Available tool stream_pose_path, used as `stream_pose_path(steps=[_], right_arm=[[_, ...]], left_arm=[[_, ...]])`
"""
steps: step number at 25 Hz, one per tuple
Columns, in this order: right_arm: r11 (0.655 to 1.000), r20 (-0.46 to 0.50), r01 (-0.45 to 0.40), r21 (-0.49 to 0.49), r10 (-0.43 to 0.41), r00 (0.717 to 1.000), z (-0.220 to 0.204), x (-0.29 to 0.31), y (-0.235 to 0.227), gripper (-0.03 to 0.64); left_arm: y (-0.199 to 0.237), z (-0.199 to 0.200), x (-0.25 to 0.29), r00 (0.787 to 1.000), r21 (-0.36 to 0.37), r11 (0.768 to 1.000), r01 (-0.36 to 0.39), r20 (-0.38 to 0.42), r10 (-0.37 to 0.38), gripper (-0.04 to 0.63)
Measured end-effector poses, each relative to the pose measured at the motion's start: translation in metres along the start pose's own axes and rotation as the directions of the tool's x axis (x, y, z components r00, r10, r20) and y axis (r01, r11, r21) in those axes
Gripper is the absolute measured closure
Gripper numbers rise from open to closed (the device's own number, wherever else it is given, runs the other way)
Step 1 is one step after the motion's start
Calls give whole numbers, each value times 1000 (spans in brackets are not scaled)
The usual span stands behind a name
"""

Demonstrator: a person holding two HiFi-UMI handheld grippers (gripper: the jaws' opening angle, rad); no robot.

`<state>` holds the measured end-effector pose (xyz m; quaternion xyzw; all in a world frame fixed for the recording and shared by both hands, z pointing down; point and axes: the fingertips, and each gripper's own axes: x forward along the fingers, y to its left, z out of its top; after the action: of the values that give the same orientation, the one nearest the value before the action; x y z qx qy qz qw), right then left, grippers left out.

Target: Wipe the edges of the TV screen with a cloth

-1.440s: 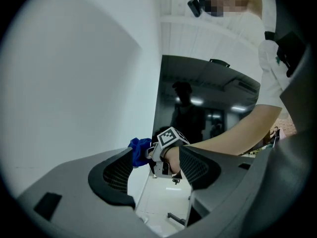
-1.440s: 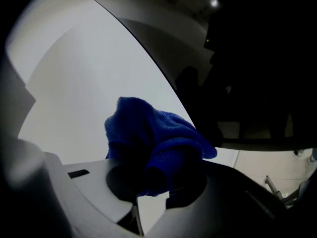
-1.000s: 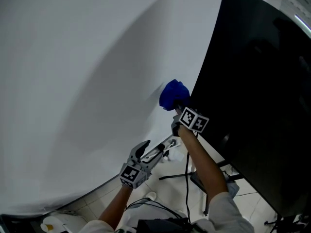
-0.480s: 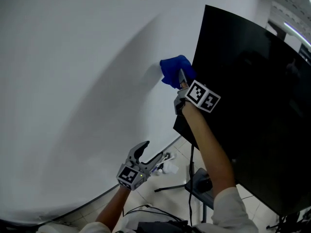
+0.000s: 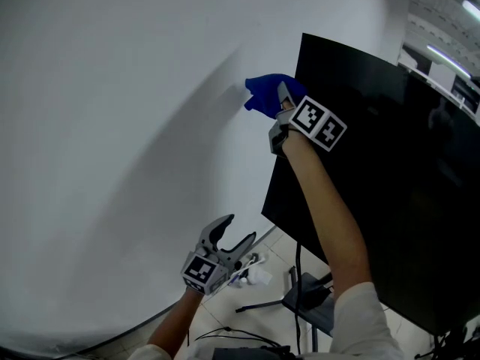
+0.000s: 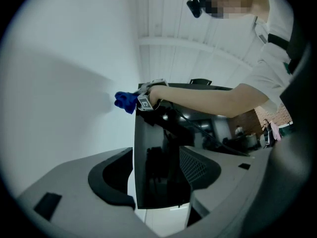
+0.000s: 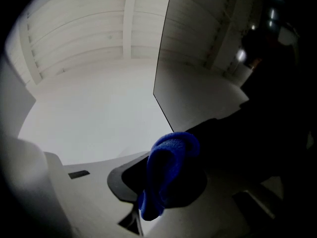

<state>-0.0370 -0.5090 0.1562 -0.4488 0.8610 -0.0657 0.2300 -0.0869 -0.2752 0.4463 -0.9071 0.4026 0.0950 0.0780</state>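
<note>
The left gripper [image 5: 235,235] and right gripper [image 5: 283,102] are built grey, their cubes [image 5: 319,123] marked black-and-white — a white sleeve [image 5: 358,322] is worn at five o'clock.

- The TV screen [image 5: 390,163] runs out of the head view at the right and near edges, so its right and lower corners are not shown.
- The right gripper [image 5: 283,100] has its jaw tips buried in the bunched blue cloth [image 5: 262,96]; in the right gripper view the cloth [image 7: 168,165] covers them too.
- Where the cloth meets the screen's left edge is covered by the cloth itself; it seems to touch.
- The right side of the right gripper view is too dark to make out.
- A stand [image 5: 262,304] below the screen is partly hidden by the right forearm [image 5: 326,201].
- A small white thing [image 5: 259,277] just beside the left gripper [image 5: 236,232] is too small to tell.
</note>
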Motion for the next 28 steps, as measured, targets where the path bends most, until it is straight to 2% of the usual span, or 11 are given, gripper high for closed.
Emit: stream_pose_path(steps=[3, 8, 13, 18, 23, 26, 28], right_arm=[[1000, 31, 12, -27, -11, 999, 31, 15, 15, 543], [996, 87, 24, -87, -17, 996, 112, 50, 36, 543], [992, 74, 35, -123, -26, 997, 114, 49, 39, 541], [985, 77, 49, -166, -37, 996, 143, 46, 46, 541], [971, 136, 97, -221, -68, 988, 186, 15, 46, 541], [978, 125, 98, -185, -76, 989, 196, -17, 46, 541], [976, 128, 106, -192, -82, 988, 206, -41, 47, 541]], left_arm=[[-3, 15, 6, 1000, 13, 1000, 16, 2, -16, 318], [-3, 46, 19, 999, 23, 999, 45, -13, -45, 318], [-8, -3, 3, 999, -5, 999, 42, -8, -42, 318], [-18, -1, 13, 999, -42, 998, 50, 24, -49, 318], [-38, 5, 31, 992, -25, 992, 125, 18, -125, 318], [-55, 11, 37, 986, -65, 984, 164, 22, -163, 319], [-69, 4, 44, 978, -65, 976, 209, 17, -209, 318]])
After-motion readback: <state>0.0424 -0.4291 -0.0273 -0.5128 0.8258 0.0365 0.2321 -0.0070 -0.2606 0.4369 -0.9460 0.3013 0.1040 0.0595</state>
